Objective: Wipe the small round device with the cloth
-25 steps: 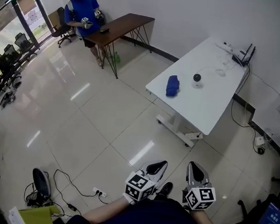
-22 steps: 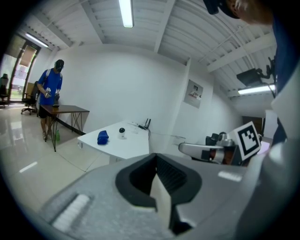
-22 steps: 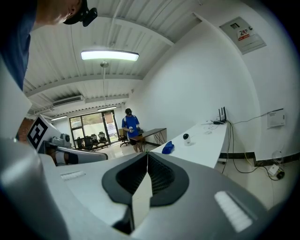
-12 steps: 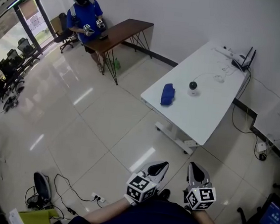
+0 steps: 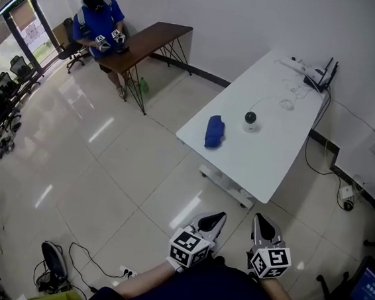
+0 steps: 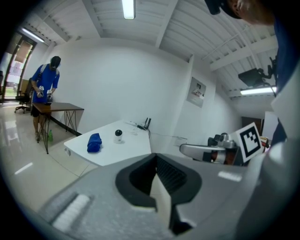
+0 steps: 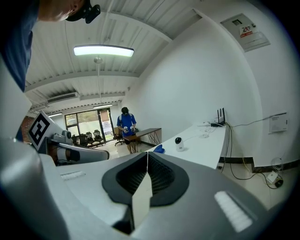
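Much floor (image 5: 126,166) before table (image 5: 226,160) edge near cloth (image 5: 214,131)

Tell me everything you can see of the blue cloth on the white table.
The cloth is deep blue, soft-looking fabric, bunched or loosely folded into an elongated bundle rather than spread flat. It lies on the white table, near the table's left edge in the head view, apart from the small round device to its right. Only the tabletop touches it. Its weave and any label are too small to tell.
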Tool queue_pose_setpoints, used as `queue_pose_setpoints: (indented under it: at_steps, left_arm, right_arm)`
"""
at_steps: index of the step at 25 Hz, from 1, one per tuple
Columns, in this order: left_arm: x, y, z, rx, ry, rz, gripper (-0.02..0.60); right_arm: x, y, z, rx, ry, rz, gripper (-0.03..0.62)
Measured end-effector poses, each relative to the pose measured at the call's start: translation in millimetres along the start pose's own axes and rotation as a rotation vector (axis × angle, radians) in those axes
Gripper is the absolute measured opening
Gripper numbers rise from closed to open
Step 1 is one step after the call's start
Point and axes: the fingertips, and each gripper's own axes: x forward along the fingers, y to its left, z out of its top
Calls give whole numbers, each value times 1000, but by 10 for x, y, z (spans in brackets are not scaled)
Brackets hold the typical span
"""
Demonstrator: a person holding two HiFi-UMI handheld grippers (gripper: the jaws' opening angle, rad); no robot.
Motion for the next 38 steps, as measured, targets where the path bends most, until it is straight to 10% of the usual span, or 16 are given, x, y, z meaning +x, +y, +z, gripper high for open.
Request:
queue_pose_setpoints:
  at_steps: [22,38]
  left_arm:
    - [1017,1747,687,8,36,-27,3]
    - [1731,2676,719,63,124,220,3]
  right_arm:
    - [1800,-409,390,16,68,-92,12]
    - [2516,-1116,515,19,88,-78,12]
